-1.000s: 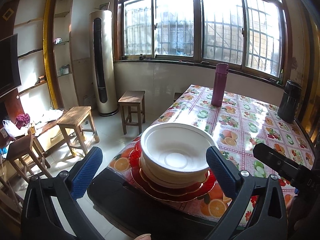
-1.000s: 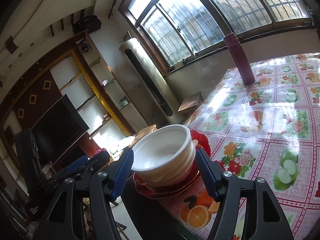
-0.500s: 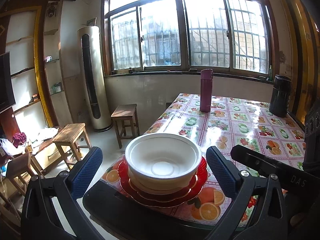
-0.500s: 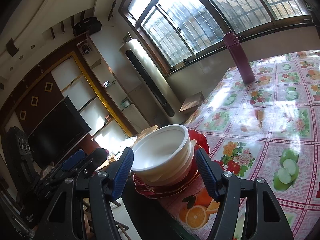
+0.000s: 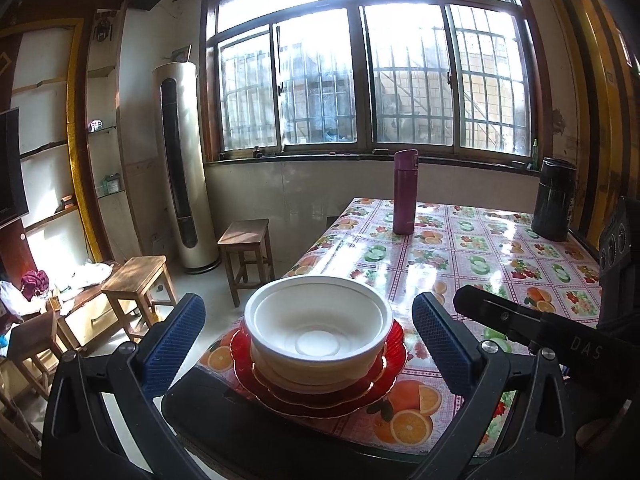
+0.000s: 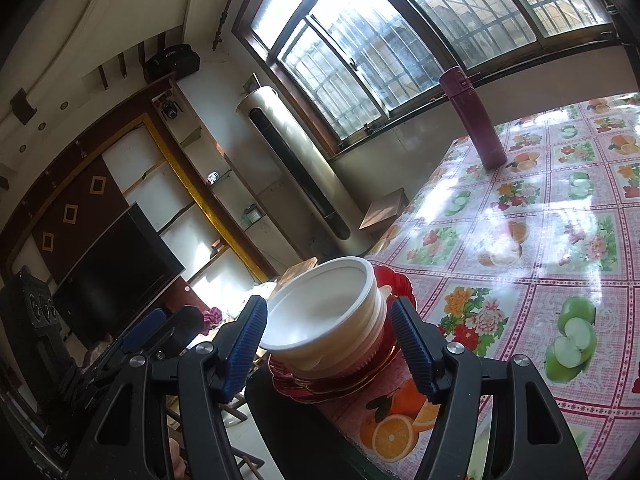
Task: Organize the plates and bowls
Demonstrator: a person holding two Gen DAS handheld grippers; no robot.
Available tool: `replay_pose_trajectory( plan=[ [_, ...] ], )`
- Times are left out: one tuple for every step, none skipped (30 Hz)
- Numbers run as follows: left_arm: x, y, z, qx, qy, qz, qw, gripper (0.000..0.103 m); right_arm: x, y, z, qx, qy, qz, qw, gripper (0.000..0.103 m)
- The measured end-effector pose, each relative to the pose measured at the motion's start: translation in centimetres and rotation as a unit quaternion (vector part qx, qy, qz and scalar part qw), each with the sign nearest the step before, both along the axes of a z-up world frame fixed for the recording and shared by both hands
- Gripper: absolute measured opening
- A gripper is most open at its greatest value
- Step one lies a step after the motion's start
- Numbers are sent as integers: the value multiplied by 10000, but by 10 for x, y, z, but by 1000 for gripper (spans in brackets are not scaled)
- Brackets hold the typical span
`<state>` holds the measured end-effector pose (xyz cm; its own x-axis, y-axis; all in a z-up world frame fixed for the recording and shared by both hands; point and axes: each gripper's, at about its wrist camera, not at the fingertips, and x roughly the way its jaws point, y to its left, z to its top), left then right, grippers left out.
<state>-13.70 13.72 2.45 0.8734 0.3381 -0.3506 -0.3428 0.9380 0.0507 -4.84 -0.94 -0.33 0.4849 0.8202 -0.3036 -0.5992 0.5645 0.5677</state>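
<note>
Left wrist view: the left gripper [image 5: 306, 344] stands wide open at the bottom of the frame, its blue pads either side of the white bowls [image 5: 318, 328], clear of them. These sit nested on stacked red plates [image 5: 320, 394] at the table's near corner, lower centre. At lower right the right gripper's [image 6: 326, 342] black body intrudes. In the right wrist view that gripper, tilted, brackets the bowls, jaws parted, left pad just beside the rim; contact I cannot tell. Beyond spreads the fruit-print tablecloth [image 5: 460, 264], with a maroon flask [image 5: 405, 192] and black canister [image 5: 554, 200] at the far edge. Wooden stools [image 5: 138, 276] stand at left, a tall air conditioner [image 5: 182, 164] and barred windows [image 5: 372, 80] behind.
</note>
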Motion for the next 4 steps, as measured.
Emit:
replay_pose_trajectory(
  plan=[
    [1,2,0,-60,17,1,10000,103,0,-1,0,13,-6,-14,10000,67],
    [2,6,-1,-164,51,7,9999,103,-1,-1,0,23,-11,-22,10000,67],
    [1,11,-3,-277,67,25,9996,103,-1,0,1,21,-12,-22,10000,68],
    [2,15,-4,-364,82,103,9993,103,0,-1,0,13,-6,-18,10000,71]
  ],
)
